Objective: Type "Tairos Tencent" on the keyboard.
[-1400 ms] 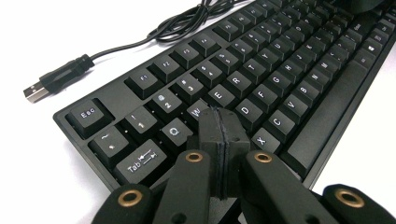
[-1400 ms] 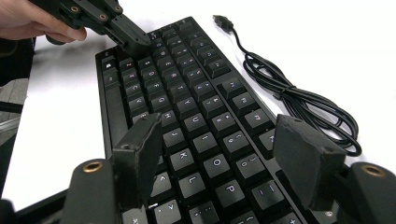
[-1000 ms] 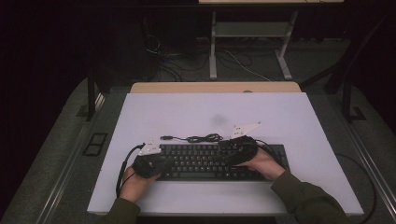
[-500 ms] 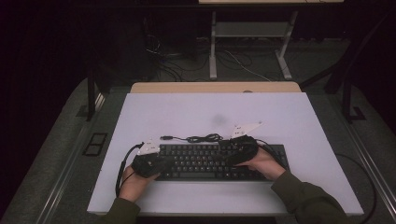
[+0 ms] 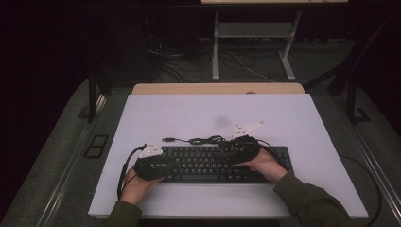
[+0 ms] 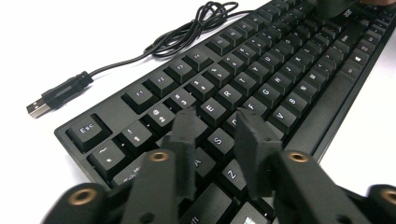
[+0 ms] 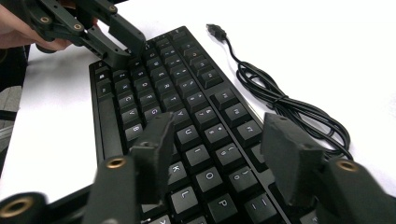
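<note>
A black computer keyboard (image 5: 217,163) lies on the white table (image 5: 189,113), near its front edge. Its coiled black cable (image 5: 201,140) lies just behind it. The left gripper (image 5: 156,165) and right gripper (image 5: 239,151) rest over the keyboard's two ends.

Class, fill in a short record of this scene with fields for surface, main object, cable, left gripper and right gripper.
surface: white table
main object: black keyboard, flat near the table's front edge
cable: keyboard cable, bundled behind the keyboard, USB plug unplugged
left gripper: over the keyboard's left end, jaws just opening, nothing between them
right gripper: over the right-hand letter keys, jaws just closing, nothing held

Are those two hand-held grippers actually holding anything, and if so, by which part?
Nothing is held. The left hand-held gripper and right hand-held gripper hover over the keyboard, jaws apart with only keys beneath.
</note>
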